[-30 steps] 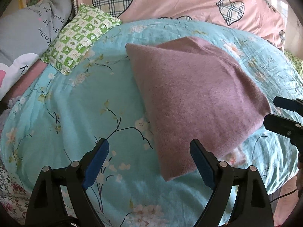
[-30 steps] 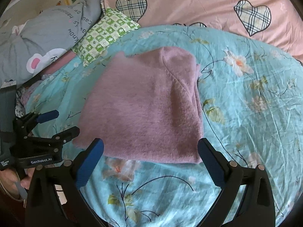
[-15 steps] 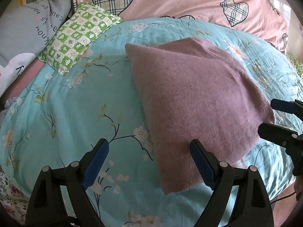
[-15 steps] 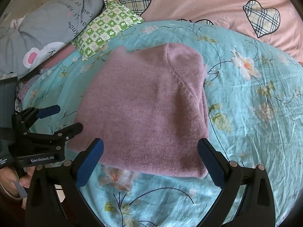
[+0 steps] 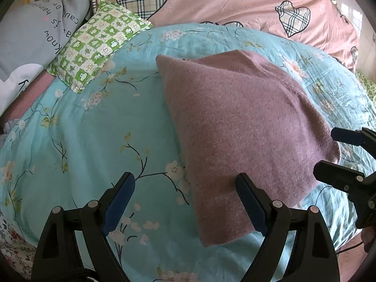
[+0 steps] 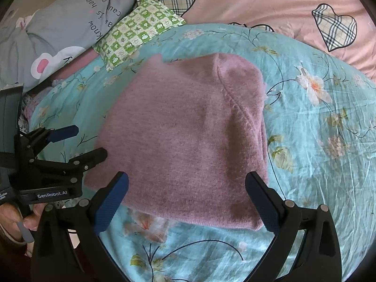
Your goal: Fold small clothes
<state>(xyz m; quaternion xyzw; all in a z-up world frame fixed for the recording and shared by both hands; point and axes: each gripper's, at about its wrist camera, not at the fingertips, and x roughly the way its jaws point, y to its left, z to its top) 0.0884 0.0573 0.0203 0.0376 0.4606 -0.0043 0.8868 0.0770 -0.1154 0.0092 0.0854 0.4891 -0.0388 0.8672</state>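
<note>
A folded mauve knitted garment lies flat on the turquoise floral bedspread; it also shows in the right wrist view. My left gripper is open and empty, hovering over the garment's near left corner, its right finger above the cloth. My right gripper is open and empty, straddling the garment's near edge. The right gripper shows at the right edge of the left wrist view, open beside the garment's right corner. The left gripper shows in the right wrist view, open at the garment's left corner.
A green checked pillow, a grey printed pillow and a pink quilt with plaid hearts lie at the head of the bed. A hand holds the left gripper at the bed's edge.
Both grippers have moved forward toward the garment, which now fills more of each view. Both stay open and the garment has not moved.
</note>
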